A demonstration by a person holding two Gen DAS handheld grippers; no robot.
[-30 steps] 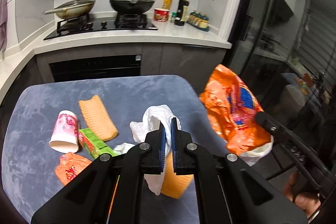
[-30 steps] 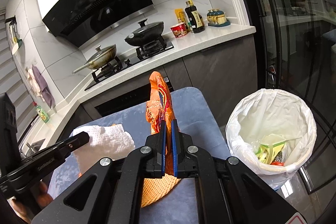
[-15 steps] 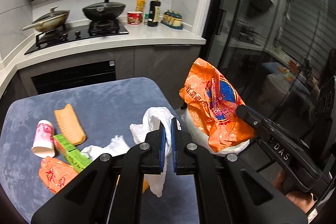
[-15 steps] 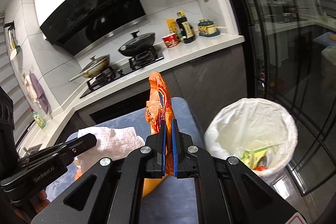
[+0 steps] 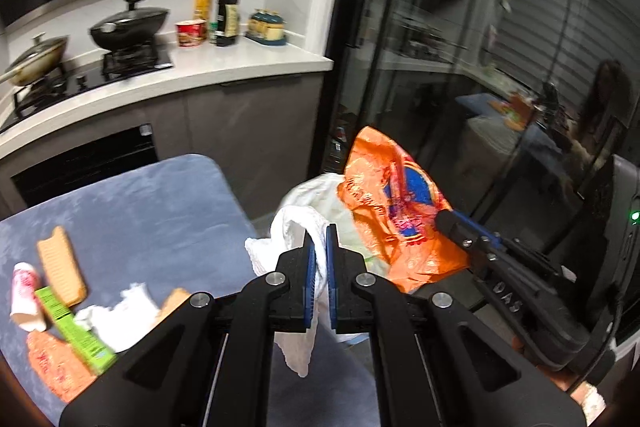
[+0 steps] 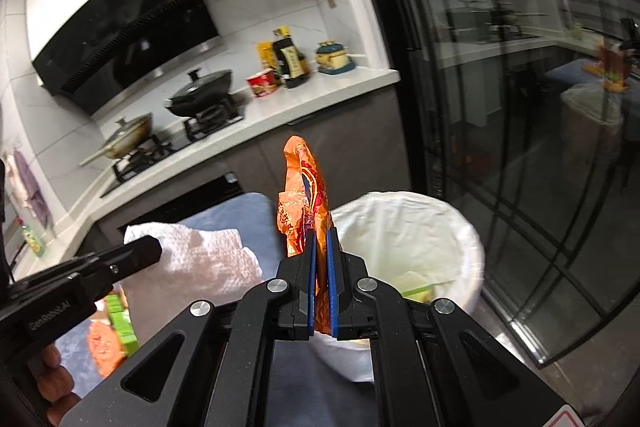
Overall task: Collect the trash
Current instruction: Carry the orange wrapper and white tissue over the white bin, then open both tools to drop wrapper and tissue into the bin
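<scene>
The left gripper (image 5: 318,247) is pinching a white paper towel (image 5: 294,239) between its closed fingers, and the right gripper (image 6: 320,255) is clamping an orange snack wrapper (image 6: 304,195); both are hanging near the white-lined trash bin (image 6: 452,227) beside the counter (image 5: 132,203). The towel is dangling off to one side of the bin's rim, so a release here is risking a drop onto the floor. The tall, light wrapper is likely to catch on the liner's edge or flutter outside the bin.
</scene>
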